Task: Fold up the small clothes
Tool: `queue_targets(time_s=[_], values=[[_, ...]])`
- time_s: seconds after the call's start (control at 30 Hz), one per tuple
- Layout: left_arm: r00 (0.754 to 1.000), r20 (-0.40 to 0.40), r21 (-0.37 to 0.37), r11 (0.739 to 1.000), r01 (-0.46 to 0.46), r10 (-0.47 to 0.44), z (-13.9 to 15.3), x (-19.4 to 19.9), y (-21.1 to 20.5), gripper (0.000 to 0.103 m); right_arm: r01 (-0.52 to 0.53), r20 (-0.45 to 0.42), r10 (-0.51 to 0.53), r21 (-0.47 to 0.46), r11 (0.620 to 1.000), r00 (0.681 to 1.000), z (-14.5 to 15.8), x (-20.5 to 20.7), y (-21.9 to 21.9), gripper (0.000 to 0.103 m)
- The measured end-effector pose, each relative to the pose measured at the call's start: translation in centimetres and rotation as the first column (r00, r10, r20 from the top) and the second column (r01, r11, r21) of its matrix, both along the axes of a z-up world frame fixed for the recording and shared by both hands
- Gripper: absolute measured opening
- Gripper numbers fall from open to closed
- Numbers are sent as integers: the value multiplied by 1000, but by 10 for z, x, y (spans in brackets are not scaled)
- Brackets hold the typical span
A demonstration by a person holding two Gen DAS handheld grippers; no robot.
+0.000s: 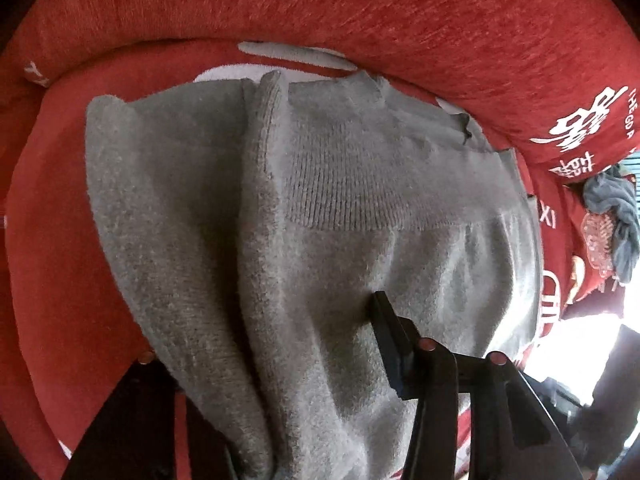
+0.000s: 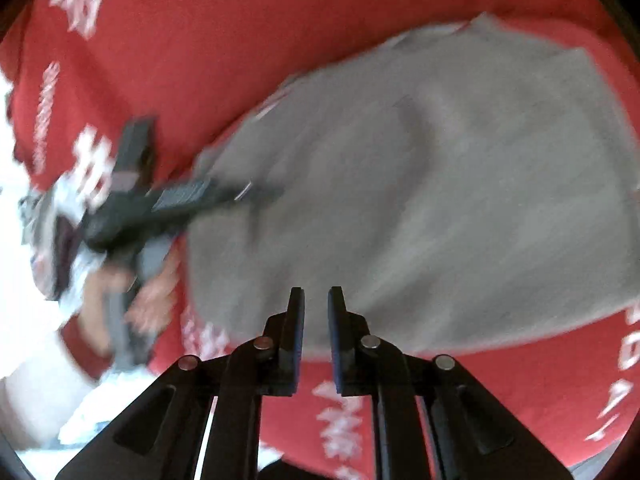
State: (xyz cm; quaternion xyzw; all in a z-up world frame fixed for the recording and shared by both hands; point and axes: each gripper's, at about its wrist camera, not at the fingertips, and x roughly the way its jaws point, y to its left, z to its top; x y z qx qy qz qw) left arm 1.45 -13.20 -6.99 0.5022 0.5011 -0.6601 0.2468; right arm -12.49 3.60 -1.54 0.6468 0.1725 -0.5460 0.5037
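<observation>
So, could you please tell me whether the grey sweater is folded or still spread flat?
Partly folded: the grey sweater has one side doubled over its body in a thick ridge, and it lies on the red printed cover.

Fuzzy matt grey knit sweater point(image 1: 320, 240) (ribbed collar) on coarse red cloth point(image 1: 400, 12).

Black tongs point(image 2: 316, 300), silver rivets, red sleeve point(image 2: 86, 338)

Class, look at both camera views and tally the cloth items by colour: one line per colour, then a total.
Grey: 1, the grey knit garment
Red with white print: 1, the red cover underneath
Blue-grey: 1, the bundled cloth at the right edge of the left wrist view
Total: 3
</observation>
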Motion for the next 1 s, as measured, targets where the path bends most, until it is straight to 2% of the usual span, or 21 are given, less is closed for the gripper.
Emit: queue_targets(time_s=[0.07,0.1,0.23,0.33,0.43,0.63,0.73,0.8,0.9,1.0], values=[[1000,19,-26,1000,1,0,2,-2,2,33,-7,-57,8,6,1000,998,-4,-4,-13,5],[1000,24,-37,999,-11,12,5,-3,3,23,-20,-68,21,12,1000,997,-11,-7,-18,5],[997,19,-61,996,-67,68,18,2,3,18,-125,-92,134,98,987,987,-49,-1,-18,2],[992,-43,-78,989,-122,119,42,1,6,17,-157,-112,163,67,985,980,-45,0,-11,1],[989,-90,-127,984,-127,116,75,-15,13,15,-115,-10,116,57,992,993,-43,-15,-2,2],[992,-128,-242,969,-37,6,135,-93,38,15,9,114,-9,4,1000,993,-29,-60,27,5],[994,-89,-292,956,28,-56,144,-147,56,15,69,159,-66,-17,997,985,-22,-87,44,5],[994,-51,-308,948,75,-95,139,-187,70,15,107,177,-100,-29,994,979,-20,-107,48,5],[987,20,-310,937,160,-162,118,-238,89,16,161,208,-149,-46,986,967,-19,-133,64,5],[966,162,-306,921,242,-200,88,-278,106,16,219,255,-204,-32,975,945,-31,-156,78,5]])
